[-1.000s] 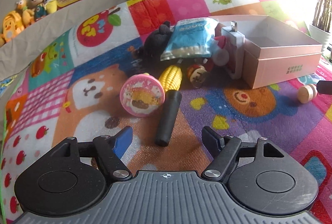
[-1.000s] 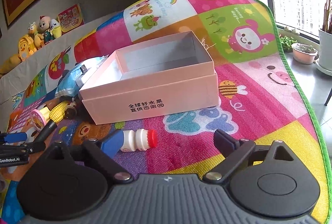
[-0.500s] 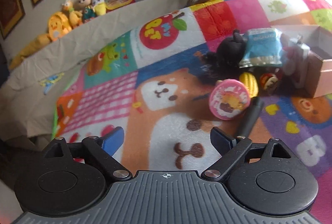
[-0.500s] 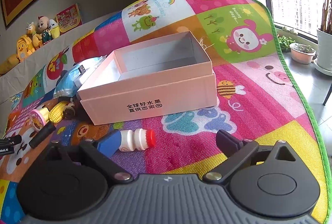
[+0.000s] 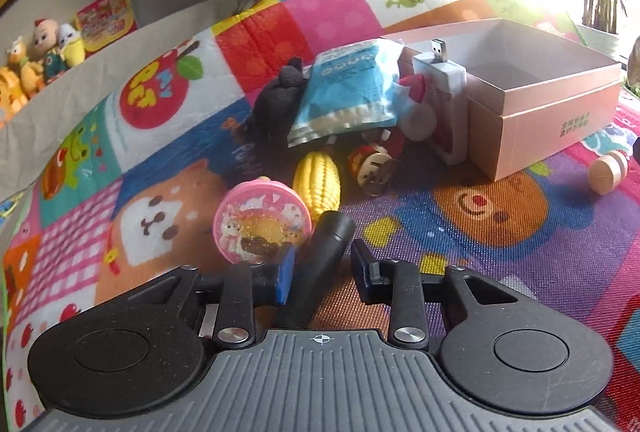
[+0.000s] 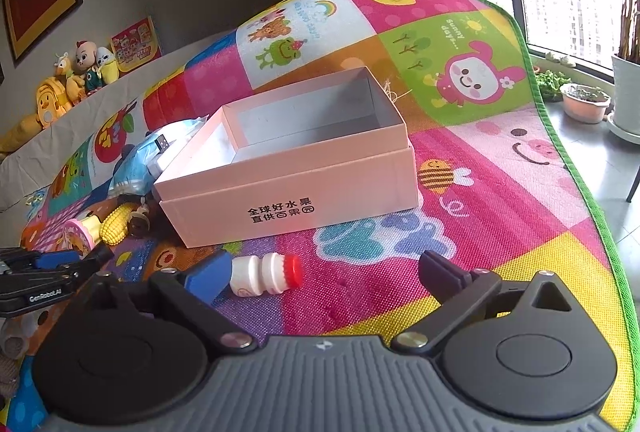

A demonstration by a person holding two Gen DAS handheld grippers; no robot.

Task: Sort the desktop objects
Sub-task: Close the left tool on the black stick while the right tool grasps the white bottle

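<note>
Between the fingers of the left gripper lies a black cylinder, its far end pointing away toward the pile of objects; the jaws have just been closing and now stand at their narrowest, the blue pad against the cylinder's left side and a small gap visible on the right, so a firm clamp cannot be confirmed. Just beside the cylinder on the left stands a pink round toy, tilted on edge, and directly behind it lies a yellow toy corn. Farther back, a blue-and-white pouch rests over a dark plush toy, next to a white charger block that leans against the pink box. The box is open-topped and sits on the patchwork play mat. A small wooden cylinder lies on the mat near the box. The right gripper has its jaws spread wide and holds nothing; a small white bottle with a red cap lies on its side between them, against the left blue pad, in front of the box.
</note>
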